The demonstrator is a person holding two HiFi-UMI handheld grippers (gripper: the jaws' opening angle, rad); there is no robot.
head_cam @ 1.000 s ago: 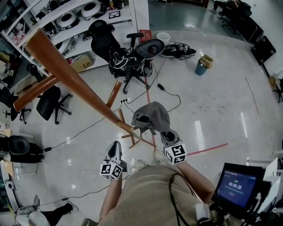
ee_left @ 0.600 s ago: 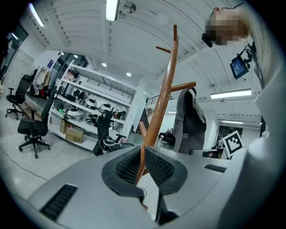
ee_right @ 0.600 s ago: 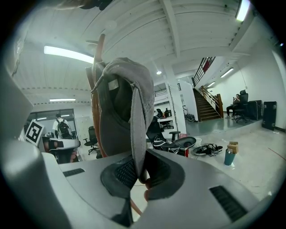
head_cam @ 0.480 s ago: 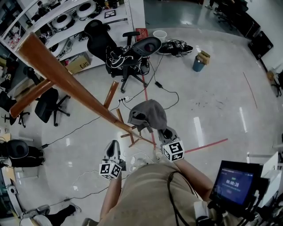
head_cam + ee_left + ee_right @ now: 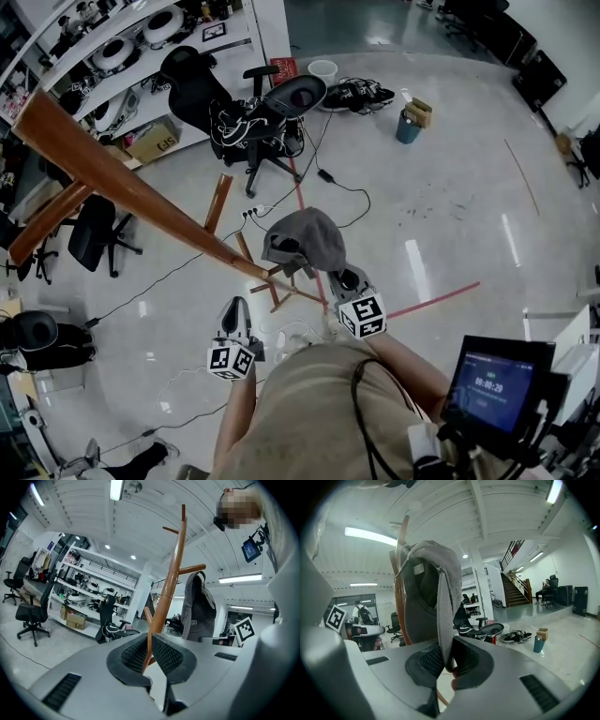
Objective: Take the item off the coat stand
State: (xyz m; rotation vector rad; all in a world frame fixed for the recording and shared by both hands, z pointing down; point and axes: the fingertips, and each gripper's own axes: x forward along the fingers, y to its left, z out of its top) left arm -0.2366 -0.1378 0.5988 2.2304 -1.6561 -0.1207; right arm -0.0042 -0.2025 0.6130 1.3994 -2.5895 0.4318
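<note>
A tall brown wooden coat stand (image 5: pixel 122 183) is seen slanting from the 10 o'clock corner of the head view down to its base near the middle, over a glossy pale floor (image 5: pixel 450 216). A grey fabric baseball cap (image 5: pixel 305 239), the item to be removed, is shown already gripped. Its brim is clamped between the all-but-closed jaws of the right gripper (image 5: pixel 349 279), and the crown rises from them toward 11 o'clock, with the hollow side and inner label turned to the right gripper view. The grasp is thus judged done.

Whether the cap has cleared the stand cannot be settled. In the left gripper view the crown is seen just under the tip of a side peg (image 5: pixel 192 568), at 3 o'clock of the trunk, while from above it appears apart from the trunk. What is judged left is for the cap to be carried clear of the stand.

The left gripper (image 5: pixel 236 314) is held at 8 o'clock of the cap, well apart from it. Its jaws are drawn together to a slit with nothing held between them.
</note>
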